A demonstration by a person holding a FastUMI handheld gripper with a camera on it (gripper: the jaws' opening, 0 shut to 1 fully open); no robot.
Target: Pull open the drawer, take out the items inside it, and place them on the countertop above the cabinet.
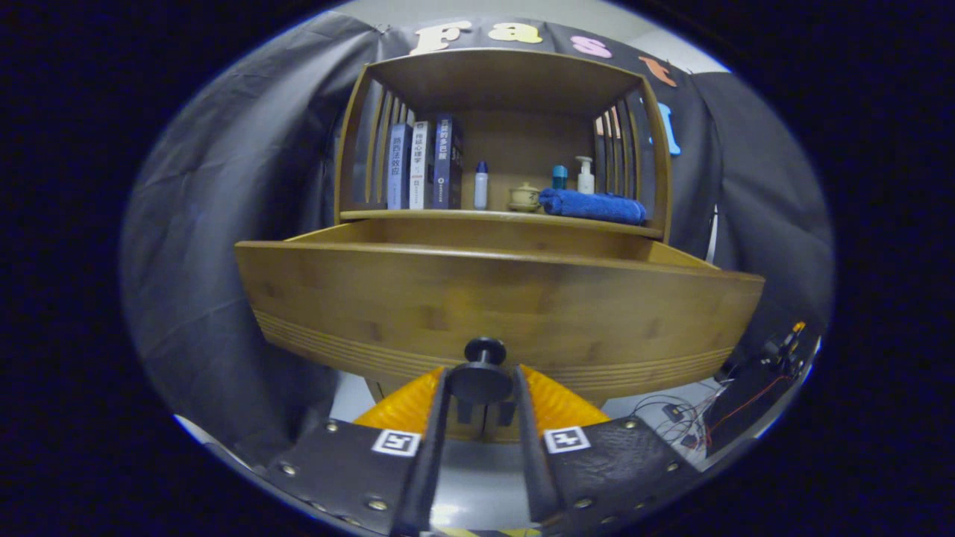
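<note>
The wooden drawer stands pulled out of the cabinet toward me, and its broad front panel hides whatever lies inside. A dark round knob juts from the lower middle of that panel. My gripper is shut on the knob, one finger pressing each side of its disc. The countertop runs just above and behind the drawer, under an open wooden shelf frame.
On the countertop stand three upright books, a small white bottle, a little ceramic pot, a folded blue towel, a teal-capped bottle and a pump bottle. Loose wires and electronics lie on the floor beside the cabinet.
</note>
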